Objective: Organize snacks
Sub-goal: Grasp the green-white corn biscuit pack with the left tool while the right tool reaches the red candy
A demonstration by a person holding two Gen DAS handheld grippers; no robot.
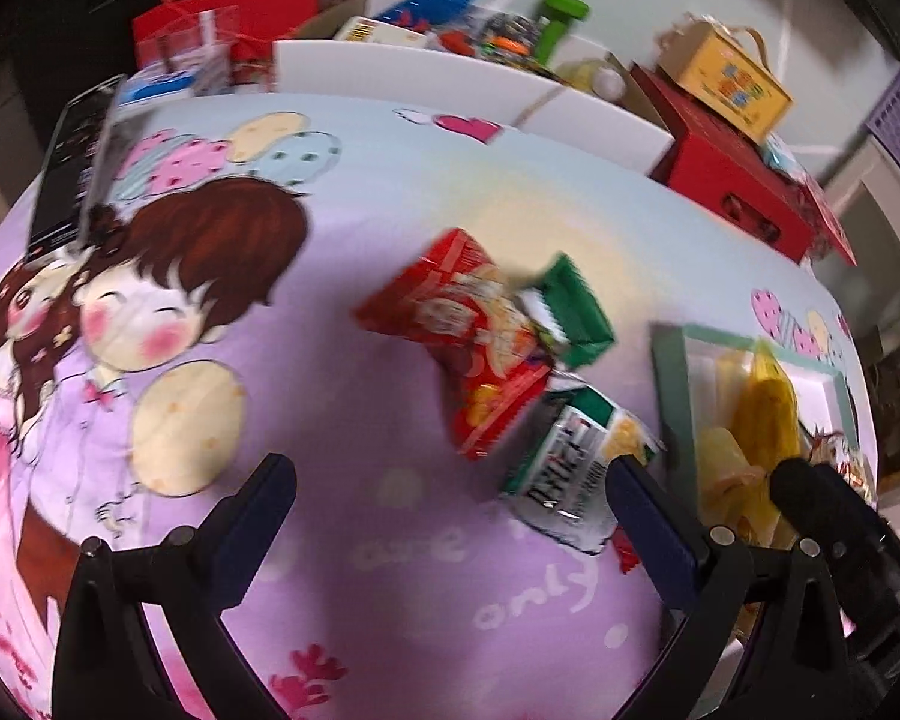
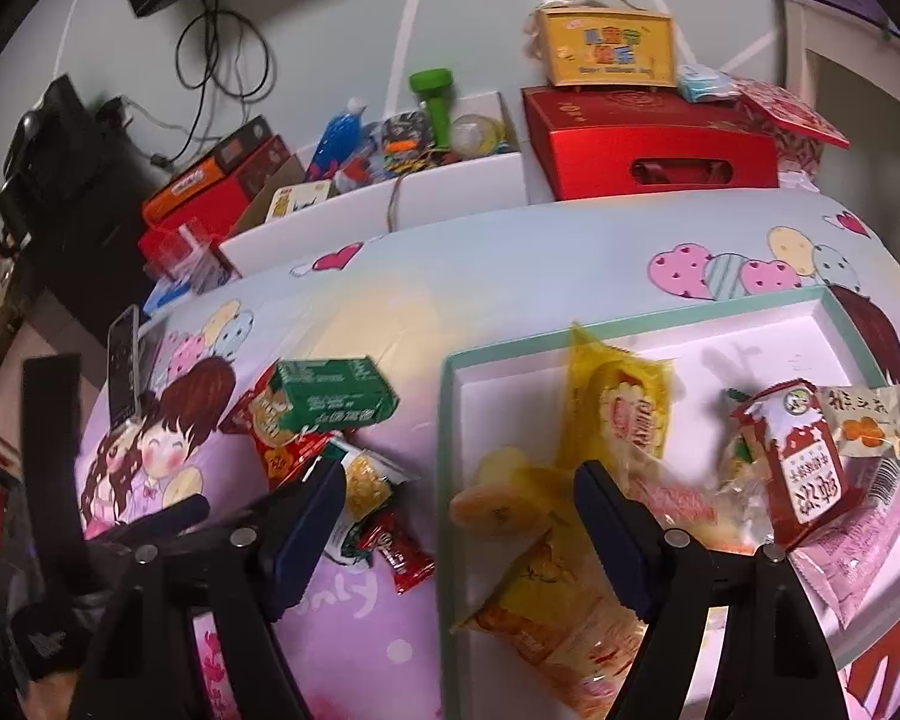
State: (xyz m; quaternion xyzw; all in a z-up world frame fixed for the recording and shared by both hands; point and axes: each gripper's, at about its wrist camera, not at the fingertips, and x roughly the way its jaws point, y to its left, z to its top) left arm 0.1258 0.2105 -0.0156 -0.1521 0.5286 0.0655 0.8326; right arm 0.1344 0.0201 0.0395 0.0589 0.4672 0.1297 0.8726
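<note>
Left jaws (image 1: 450, 516): mine, open, empty, facing loose packets (image 1: 480, 348) beside tray (image 2: 450, 396).
Right jaws (image 2: 459, 516): open, empty, over tray's snacks.

The cartoon-print cloth on the tabletop (image 1: 342, 480) lies bare across its near left part, giving open passage there. A loose cluster blocks the middle: a red snack bag (image 1: 474, 354), a green packet (image 1: 573, 312) on it and a green-and-white packet (image 1: 570, 474) beside it. The green-rimmed tray (image 2: 450, 480) is crowded at its near end with yellow packets (image 2: 618, 414) and a red packet (image 2: 804, 468), its far corner bare, while boxes line the back edge.
</note>
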